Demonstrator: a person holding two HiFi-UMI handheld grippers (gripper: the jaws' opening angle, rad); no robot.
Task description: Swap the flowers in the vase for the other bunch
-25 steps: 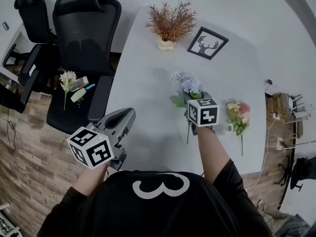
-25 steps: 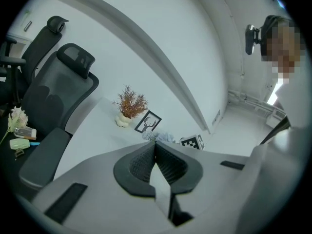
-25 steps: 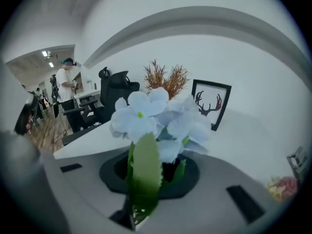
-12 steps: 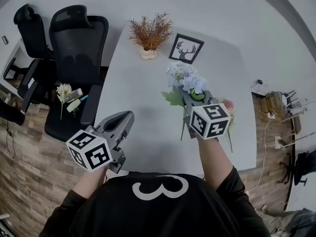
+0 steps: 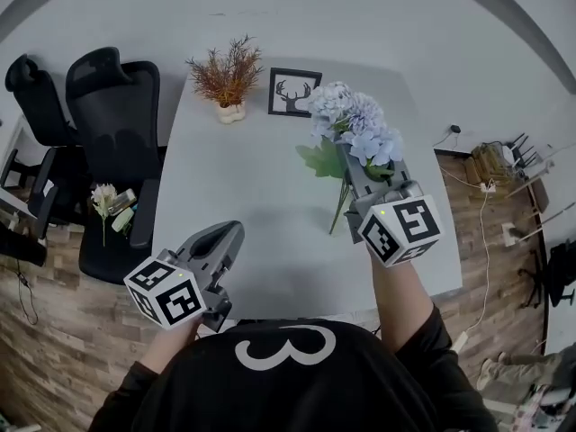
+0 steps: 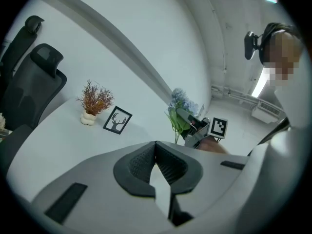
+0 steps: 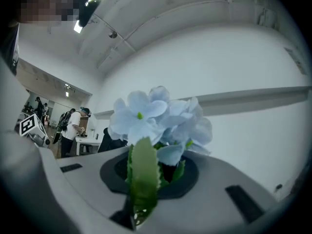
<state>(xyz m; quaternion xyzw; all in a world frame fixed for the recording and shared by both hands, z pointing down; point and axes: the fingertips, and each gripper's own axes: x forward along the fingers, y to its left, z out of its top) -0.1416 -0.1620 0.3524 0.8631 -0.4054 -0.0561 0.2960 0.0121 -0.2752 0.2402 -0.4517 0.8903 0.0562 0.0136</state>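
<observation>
My right gripper (image 5: pixel 358 165) is shut on a bunch of pale blue flowers (image 5: pixel 355 124) with green leaves, held well above the white table (image 5: pixel 243 178); its green stem (image 5: pixel 340 207) hangs below the jaws. In the right gripper view the blue flowers (image 7: pixel 156 118) and a leaf fill the space between the jaws of the right gripper (image 7: pixel 156 172). My left gripper (image 5: pixel 236 230) hovers over the table's near left edge, shut and holding nothing. In the left gripper view the left gripper (image 6: pixel 156 145) points at the blue bunch (image 6: pixel 183 104). No vase or second bunch shows.
A dried reddish plant in a small white pot (image 5: pixel 225 75) and a framed deer picture (image 5: pixel 293 91) stand at the table's far end. Two black office chairs (image 5: pixel 112 106) stand to the left, one with a white flower sprig (image 5: pixel 102 198) on its seat.
My right gripper has risen from the table with the blue bunch. The pink bunch and white vase beside it have gone out of sight. My left gripper shifted slightly.
</observation>
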